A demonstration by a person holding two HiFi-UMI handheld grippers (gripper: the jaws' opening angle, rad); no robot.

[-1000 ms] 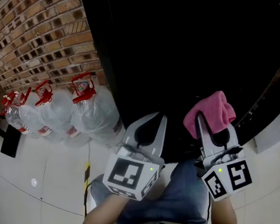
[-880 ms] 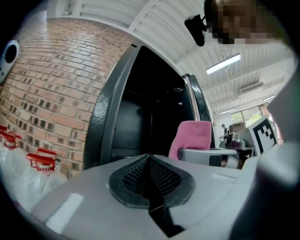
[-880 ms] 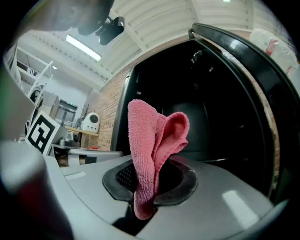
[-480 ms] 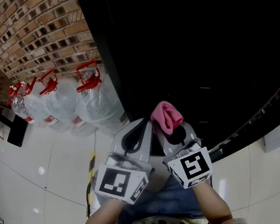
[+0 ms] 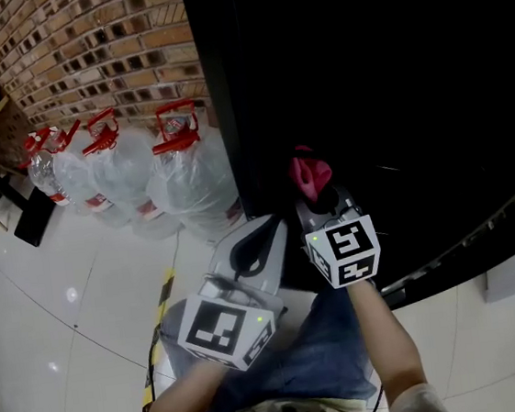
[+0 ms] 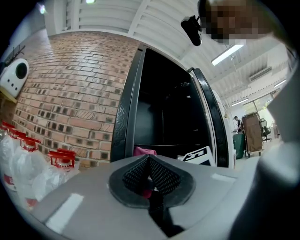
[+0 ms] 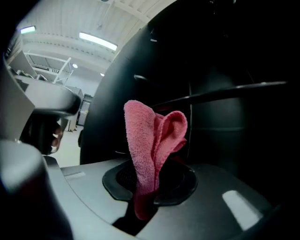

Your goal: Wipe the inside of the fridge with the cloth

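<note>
Held pink cloth [image 5: 309, 174] clamped upright in right gripper [image 5: 320, 204] at open fridge [image 5: 390, 74], apparently poised for wiping inside, with left gripper [image 5: 255, 247] closed on nothing alongside.

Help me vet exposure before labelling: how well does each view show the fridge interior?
Head view: the fridge interior is near-black, no detail, while the floor shows glare spots. Left gripper view: fisheye bends the brick wall, ceiling lights blown out. Right gripper view: the cloth is sharp and lit, shelves behind dim.
</note>
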